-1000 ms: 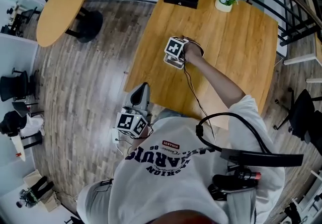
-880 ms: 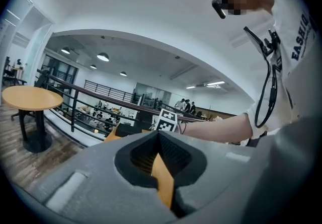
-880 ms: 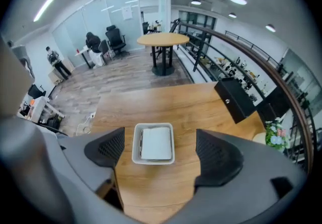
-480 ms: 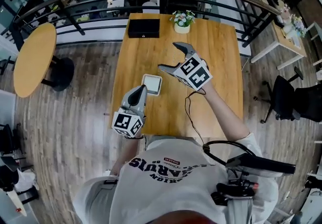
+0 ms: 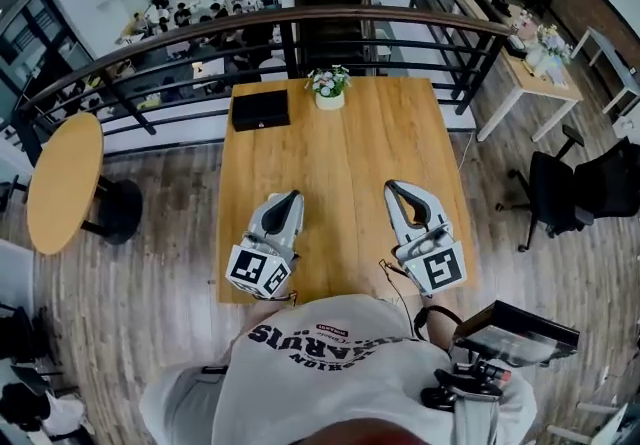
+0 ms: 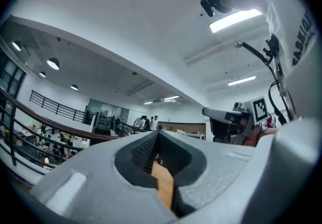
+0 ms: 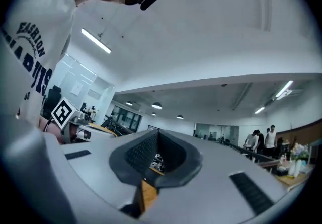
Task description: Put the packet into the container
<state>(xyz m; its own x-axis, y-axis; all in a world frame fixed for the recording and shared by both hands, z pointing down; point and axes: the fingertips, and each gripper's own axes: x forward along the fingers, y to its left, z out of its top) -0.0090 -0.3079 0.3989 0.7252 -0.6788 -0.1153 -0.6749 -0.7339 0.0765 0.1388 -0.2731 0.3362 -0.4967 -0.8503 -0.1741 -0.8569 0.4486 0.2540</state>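
Observation:
Neither the packet nor the container shows in any view at this moment. In the head view my left gripper (image 5: 291,197) and my right gripper (image 5: 393,187) are held side by side above the near end of the wooden table (image 5: 340,133), both pointing away from me. The left gripper (image 6: 158,135) is shut with nothing between its jaws. The right gripper (image 7: 158,133) has just closed and holds nothing. Each gripper view looks out level across the room, with only a sliver of table showing through the jaws.
A black box (image 5: 260,110) and a small flower pot (image 5: 328,85) sit at the table's far end, in front of a dark railing (image 5: 400,28). A round table (image 5: 62,183) stands to the left and a black chair (image 5: 560,193) to the right.
The right gripper left the white container, rose and came back toward me, and went from open to shut. The left gripper lifted and levelled out. The container is no longer in sight.

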